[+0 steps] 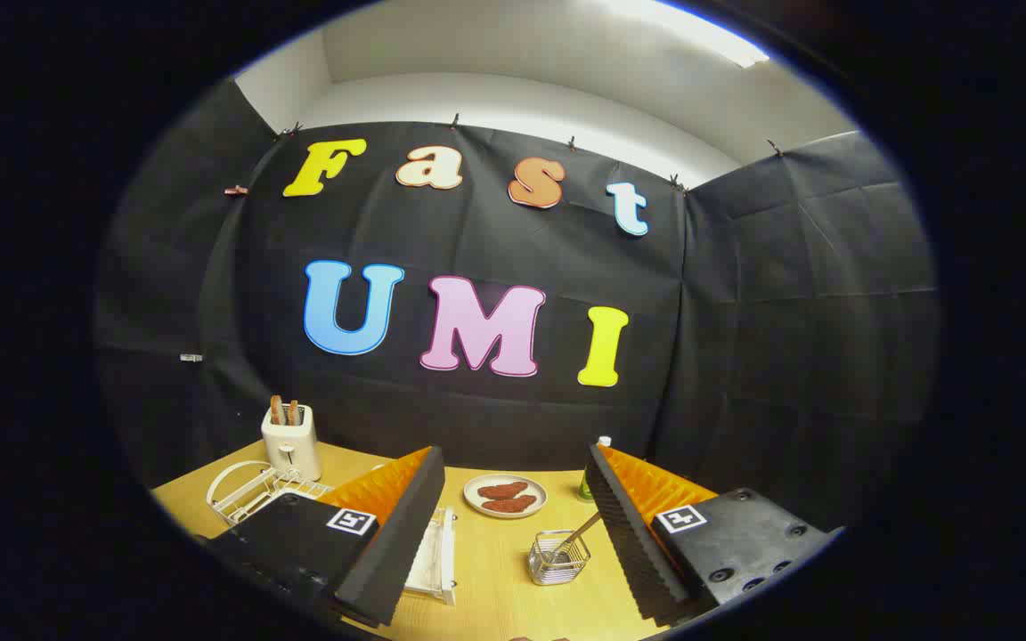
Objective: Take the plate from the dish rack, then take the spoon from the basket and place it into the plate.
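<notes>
The claw point(513, 534) stood wide open above the wooden table point(495, 596), its two fingers far apart and touching nothing, with nothing held between them. In the gap between them, a little ahead, sat a small wire basket point(558, 557) with the spoon point(577, 532) leaning out of it toward the right finger. Beyond the basket lay a plate point(505, 495) carrying two reddish-brown pieces of food (what kind was hard to tell). The white dish rack point(250, 491) stood to the left, partly hidden behind the left finger, and a flat white thing point(435, 556) just inside that finger was cut off by it. Behind the rack was a toaster point(291, 442), and a green bottle point(586, 481) peeked out past the right finger.
</notes>
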`<state>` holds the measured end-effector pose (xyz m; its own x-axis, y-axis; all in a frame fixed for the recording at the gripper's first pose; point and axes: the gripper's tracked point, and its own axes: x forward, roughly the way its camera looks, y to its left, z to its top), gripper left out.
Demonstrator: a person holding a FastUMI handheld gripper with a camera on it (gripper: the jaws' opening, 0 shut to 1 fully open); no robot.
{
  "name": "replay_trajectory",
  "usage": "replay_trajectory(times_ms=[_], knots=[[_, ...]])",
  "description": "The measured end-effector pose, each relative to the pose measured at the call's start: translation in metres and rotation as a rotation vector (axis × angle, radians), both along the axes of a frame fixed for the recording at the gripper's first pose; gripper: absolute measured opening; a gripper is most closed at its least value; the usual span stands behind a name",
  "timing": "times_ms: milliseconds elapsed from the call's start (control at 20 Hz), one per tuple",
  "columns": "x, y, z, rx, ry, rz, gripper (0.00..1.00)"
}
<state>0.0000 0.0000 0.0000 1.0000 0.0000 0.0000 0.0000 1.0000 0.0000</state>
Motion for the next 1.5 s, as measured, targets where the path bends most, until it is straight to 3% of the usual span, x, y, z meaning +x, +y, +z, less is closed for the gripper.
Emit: replay_trajectory(times_ms=[950, 1500], knots=[[0.019, 0.032, -0.015, 0.015, 0.071, 0.031, 0.98], [0.090, 0.120, -0.010, -0.053, 0.167, 0.194, 0.97]])
